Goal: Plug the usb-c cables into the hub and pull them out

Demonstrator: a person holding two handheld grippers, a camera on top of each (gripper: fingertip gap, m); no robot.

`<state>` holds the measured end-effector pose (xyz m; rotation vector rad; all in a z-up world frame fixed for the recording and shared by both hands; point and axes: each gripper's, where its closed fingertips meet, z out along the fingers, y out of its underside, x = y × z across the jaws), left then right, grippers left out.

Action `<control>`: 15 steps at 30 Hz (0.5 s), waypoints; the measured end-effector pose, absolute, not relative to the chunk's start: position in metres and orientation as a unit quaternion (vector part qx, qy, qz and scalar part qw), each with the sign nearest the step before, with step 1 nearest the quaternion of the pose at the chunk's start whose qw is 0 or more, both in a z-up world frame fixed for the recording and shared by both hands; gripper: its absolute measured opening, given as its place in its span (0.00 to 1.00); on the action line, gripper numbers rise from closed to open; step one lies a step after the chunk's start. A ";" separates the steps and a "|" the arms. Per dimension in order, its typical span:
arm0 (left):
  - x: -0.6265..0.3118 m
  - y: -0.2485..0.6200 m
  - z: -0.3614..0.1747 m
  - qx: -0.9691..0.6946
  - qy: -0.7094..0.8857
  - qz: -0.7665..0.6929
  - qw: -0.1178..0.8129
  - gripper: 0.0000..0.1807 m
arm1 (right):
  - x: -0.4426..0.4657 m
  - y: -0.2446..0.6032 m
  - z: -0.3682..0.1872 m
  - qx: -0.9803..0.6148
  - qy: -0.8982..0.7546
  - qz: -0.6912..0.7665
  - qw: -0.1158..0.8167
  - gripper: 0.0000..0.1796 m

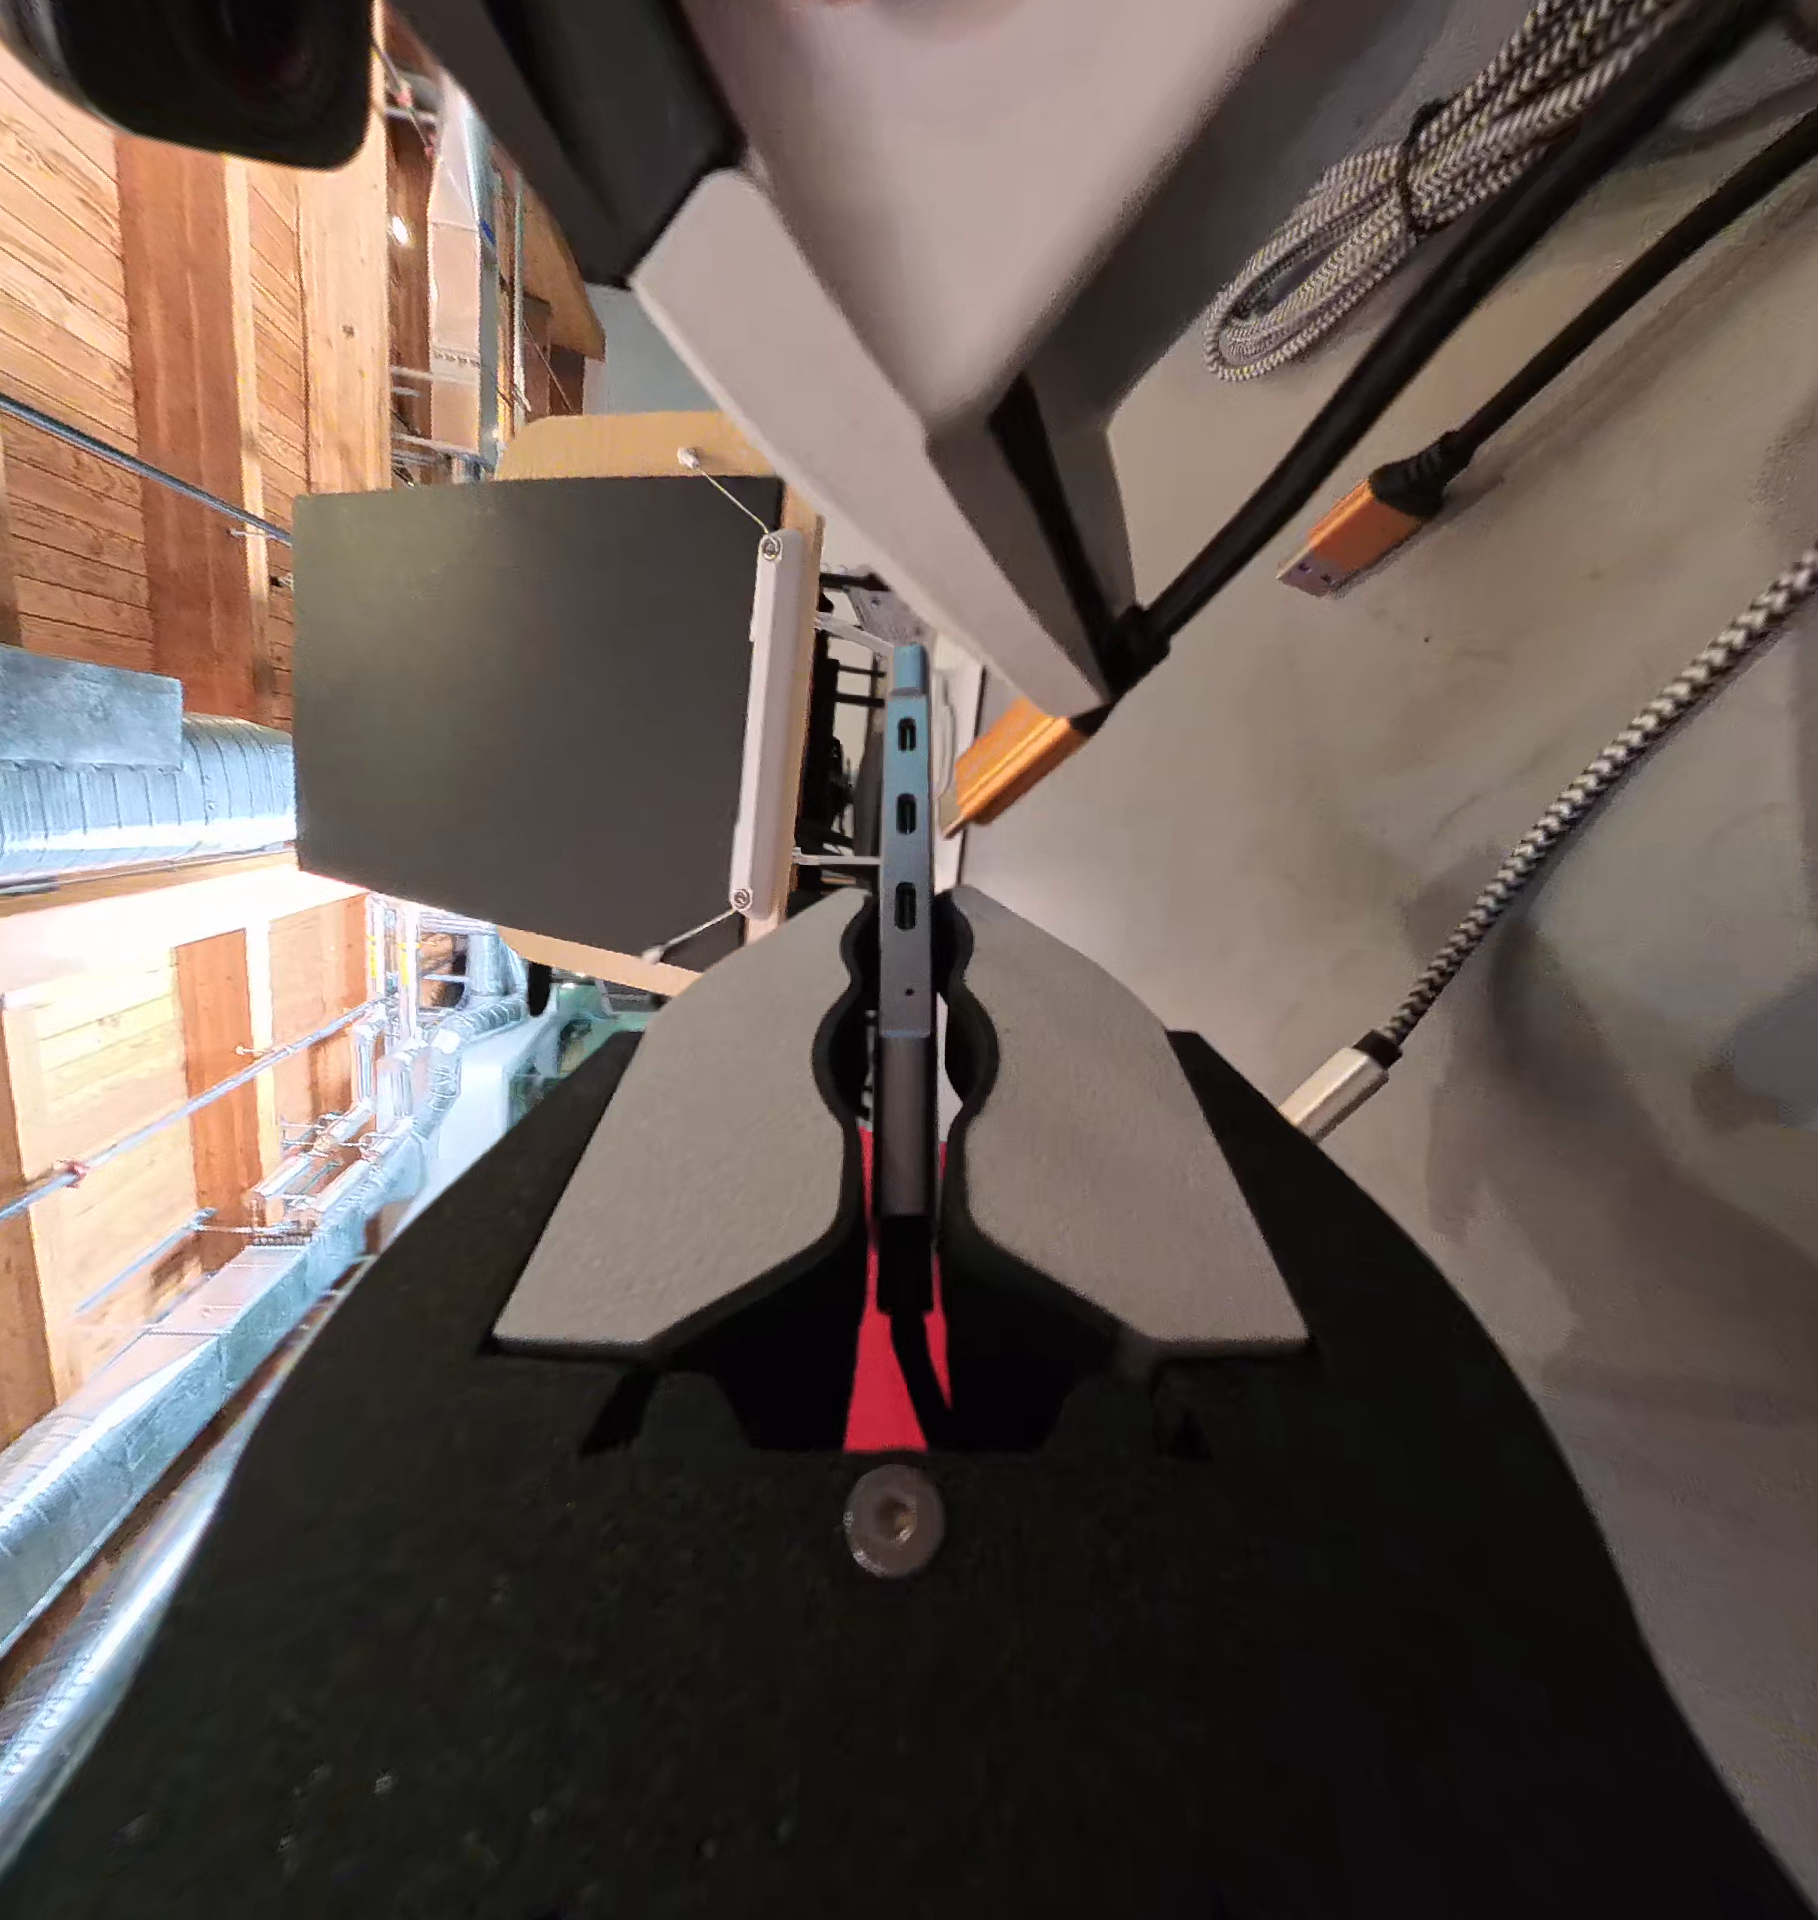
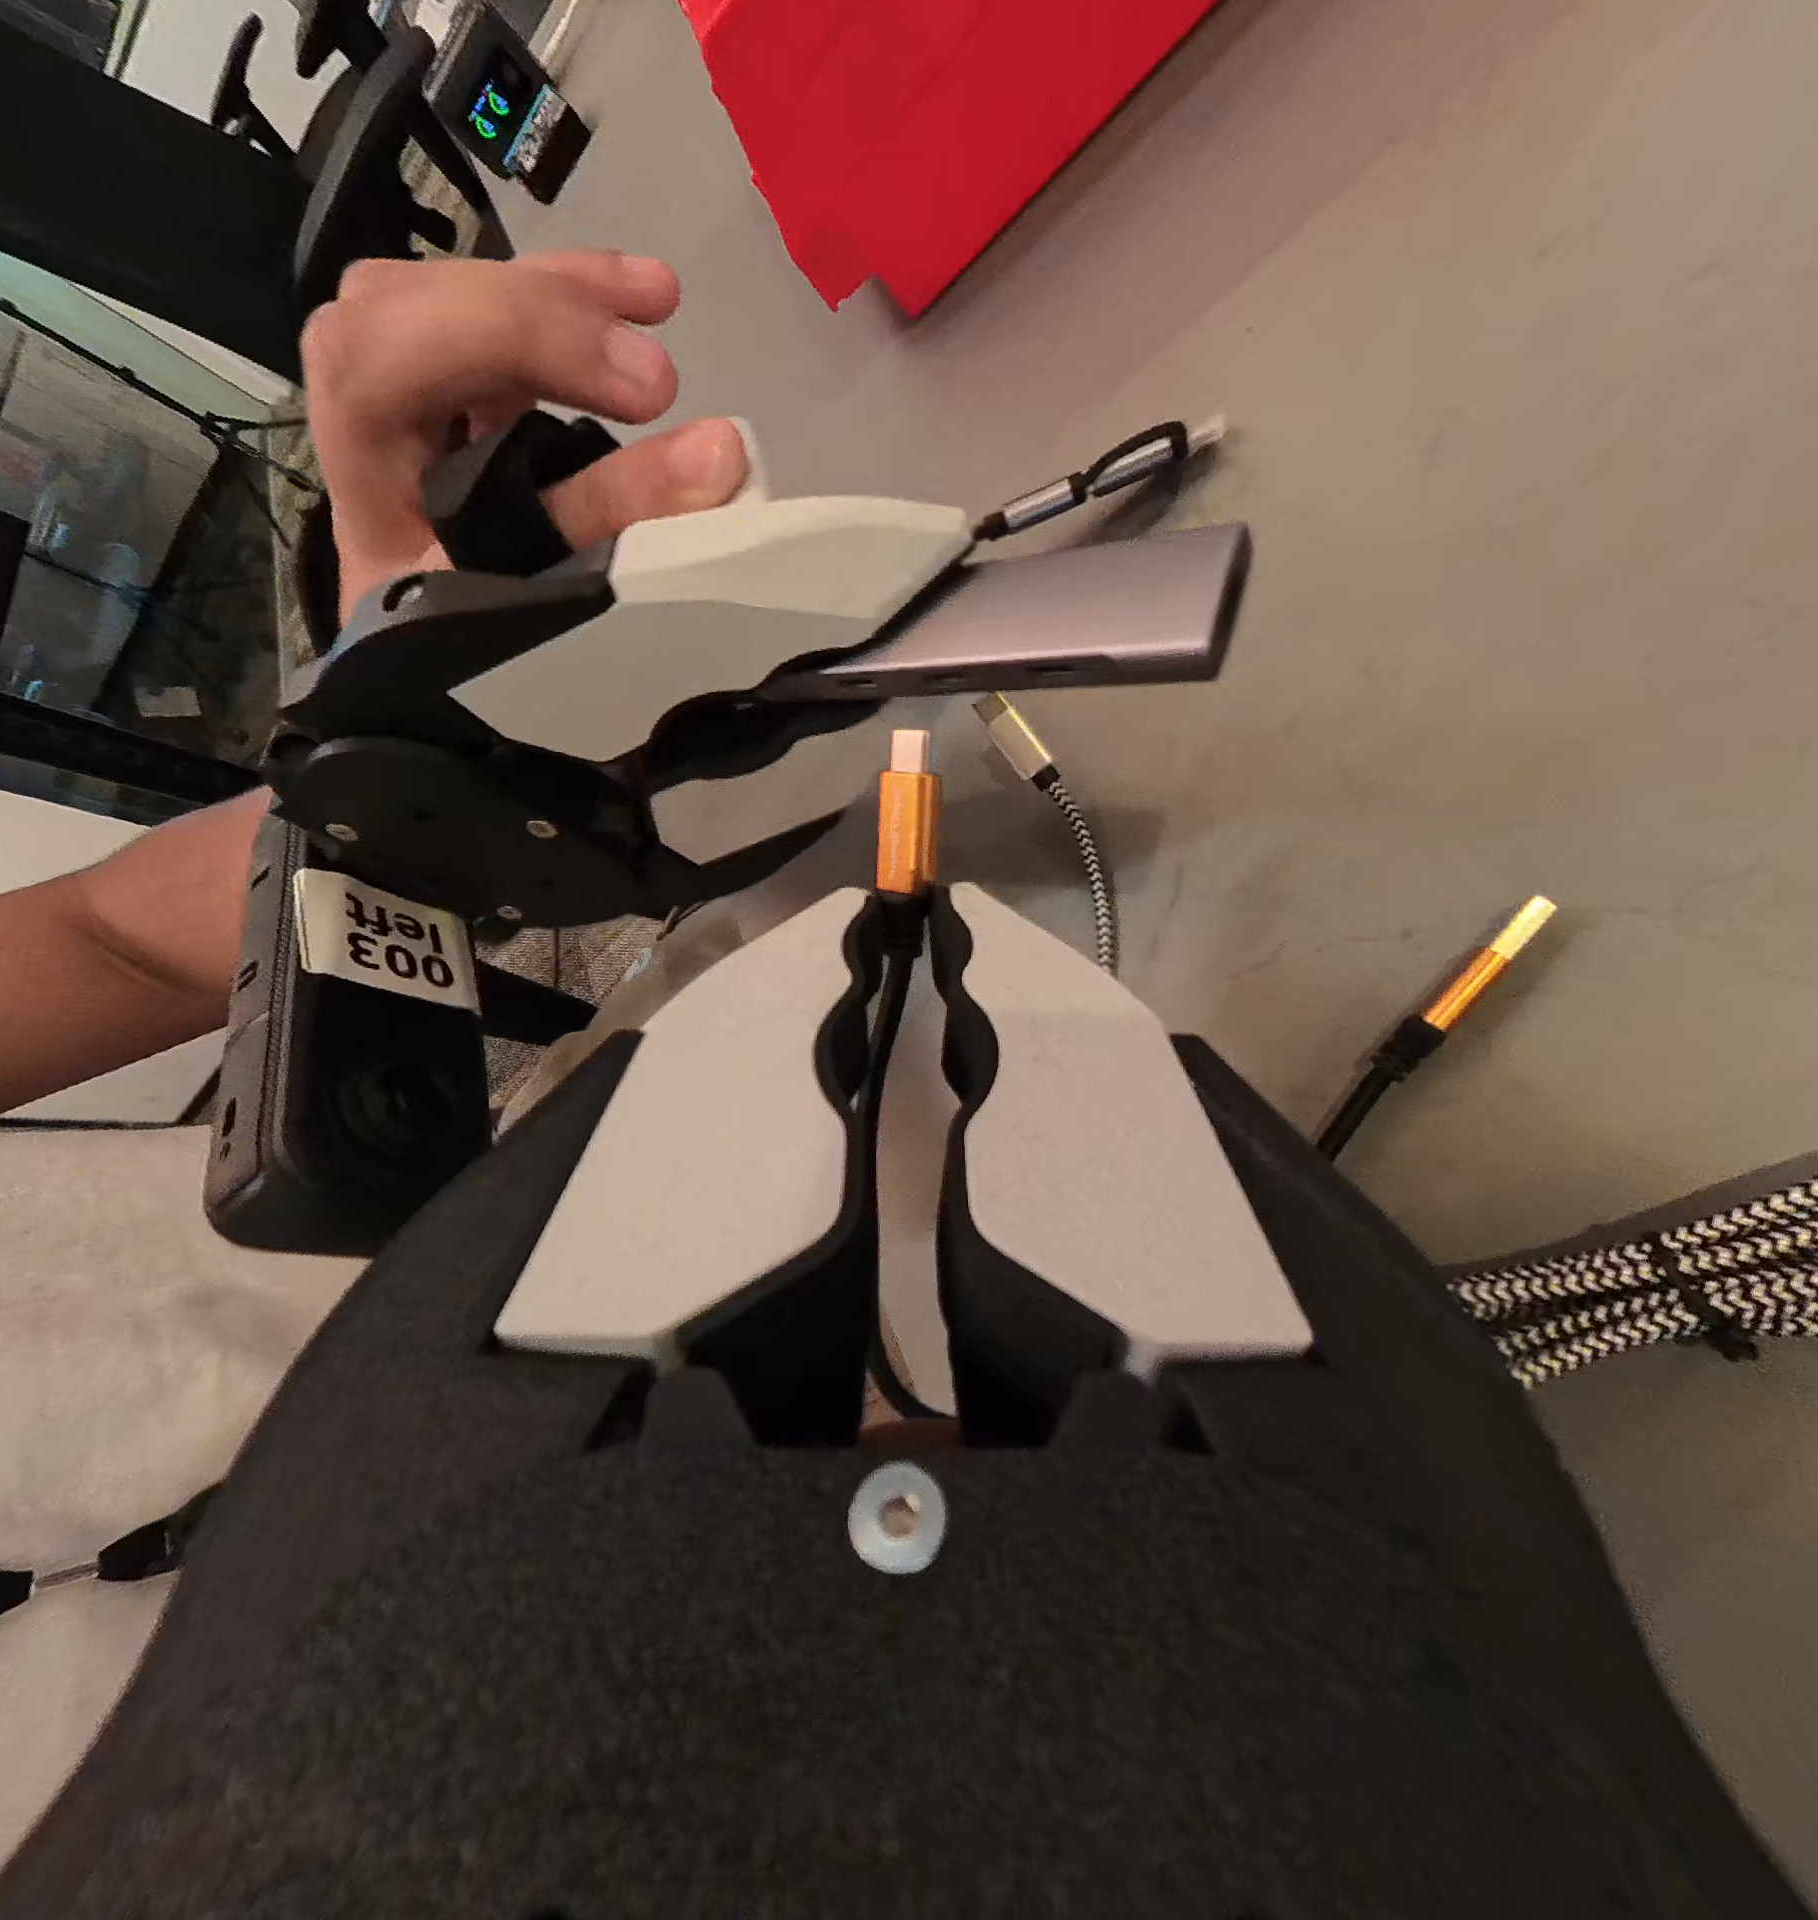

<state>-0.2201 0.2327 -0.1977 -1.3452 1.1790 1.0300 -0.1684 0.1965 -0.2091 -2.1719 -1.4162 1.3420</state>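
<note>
Nearest in the right wrist view, the right gripper [image 2: 900,914] is clamped on the black cord just behind the orange usb-c plug [image 2: 904,829], whose tip sits just below the hub [image 2: 1081,613], apart from it. The left gripper [image 1: 907,940] pinches the hub, lifted off the grey table [image 2: 1507,520]. All 3 visible ports look empty, so I judge no plugging done. Beyond the hub lies a braided cable [image 2: 1076,831]; its far end is hidden.

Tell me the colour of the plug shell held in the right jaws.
Orange plug shell with a pale silver tip; the right wrist view shows it best.
</note>
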 end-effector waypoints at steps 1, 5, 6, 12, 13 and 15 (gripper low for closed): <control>-0.221 0.232 -0.197 -0.551 0.495 0.436 0.512 0.05 | -0.168 0.197 -0.209 -0.739 -0.480 0.459 0.110 0.05; -0.220 0.227 -0.193 -0.508 0.519 0.460 0.511 0.05 | -0.169 0.198 -0.204 -0.735 -0.469 0.479 0.106 0.04; -0.219 0.226 -0.193 -0.497 0.524 0.468 0.509 0.05 | -0.170 0.198 -0.202 -0.733 -0.466 0.484 0.104 0.04; -0.219 0.226 -0.191 -0.497 0.521 0.468 0.512 0.05 | -0.169 0.197 -0.204 -0.733 -0.461 0.491 0.095 0.04; -0.219 0.226 -0.193 -0.497 0.523 0.467 0.511 0.05 | -0.170 0.197 -0.204 -0.732 -0.461 0.493 0.093 0.04; -0.219 0.226 -0.195 -0.496 0.526 0.469 0.507 0.05 | -0.170 0.195 -0.204 -0.730 -0.464 0.493 0.089 0.04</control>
